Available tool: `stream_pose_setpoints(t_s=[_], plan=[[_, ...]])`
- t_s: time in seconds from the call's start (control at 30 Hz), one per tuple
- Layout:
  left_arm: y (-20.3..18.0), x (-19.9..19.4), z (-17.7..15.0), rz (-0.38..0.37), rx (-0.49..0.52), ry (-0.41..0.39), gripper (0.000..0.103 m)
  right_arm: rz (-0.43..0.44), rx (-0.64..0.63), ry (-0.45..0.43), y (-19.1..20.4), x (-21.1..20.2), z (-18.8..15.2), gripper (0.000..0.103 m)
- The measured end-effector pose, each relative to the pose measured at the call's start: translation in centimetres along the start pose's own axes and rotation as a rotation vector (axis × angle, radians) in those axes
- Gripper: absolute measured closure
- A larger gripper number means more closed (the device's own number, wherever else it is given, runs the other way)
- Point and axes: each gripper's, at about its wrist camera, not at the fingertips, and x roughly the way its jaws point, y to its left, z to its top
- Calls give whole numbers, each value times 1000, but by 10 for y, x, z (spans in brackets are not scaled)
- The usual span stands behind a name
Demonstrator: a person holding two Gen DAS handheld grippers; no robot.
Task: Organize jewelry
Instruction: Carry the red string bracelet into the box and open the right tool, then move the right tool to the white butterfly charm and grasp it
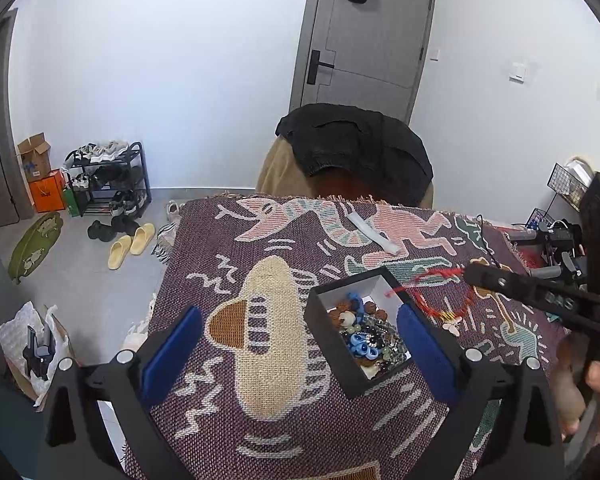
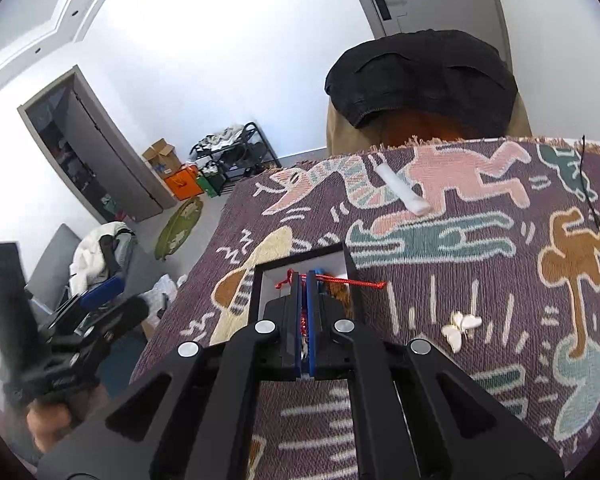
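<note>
From the left wrist camera, the left gripper [image 1: 300,356] hangs above the patterned blanket [image 1: 260,420] with its blue-padded fingers [image 1: 172,356] spread wide and nothing between them. A black jewelry box [image 1: 336,364] with a white lining sits in the middle of the blanket, holding a heap of mixed beads [image 1: 366,332]; its right wall lies just beside the right pad. The right gripper [image 1: 466,272] reaches in from the right edge, holding a red cord bracelet [image 1: 432,288] that loops down beside the box. A white strip [image 1: 374,232] lies near the blanket's far edge. From the right wrist camera, the right gripper [image 2: 304,276] has its fingers pressed almost together on the red cord bracelet [image 2: 340,280], directly over the jewelry box [image 2: 300,268]. A white butterfly ornament [image 2: 462,328] rests on the blanket [image 2: 440,360], right of the box.
</note>
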Motion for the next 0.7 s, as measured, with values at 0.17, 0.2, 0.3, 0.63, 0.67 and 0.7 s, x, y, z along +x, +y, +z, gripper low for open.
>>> stream_pose_setpoints(t_s=[0.17, 0.2, 0.3, 0.63, 0.67, 0.7], plan=[[7, -1, -4, -7, -14, 11, 8, 9, 30, 73, -6, 21, 3, 30], [8, -1, -5, -9, -16, 13, 8, 9, 37, 54, -10, 18, 1, 18], [10, 5, -7, -9, -30, 29, 8, -17, 57, 3, -25, 4, -3, 13], [1, 16, -11, -27, -50, 41, 8, -104, 49, 54, -74, -7, -14, 13], [-1, 18, -12, -29, -50, 45, 8, -111, 44, 57, -76, -6, -15, 13], [-3, 20, -13, -29, -50, 49, 8, -118, 35, 60, -78, -6, -16, 13]])
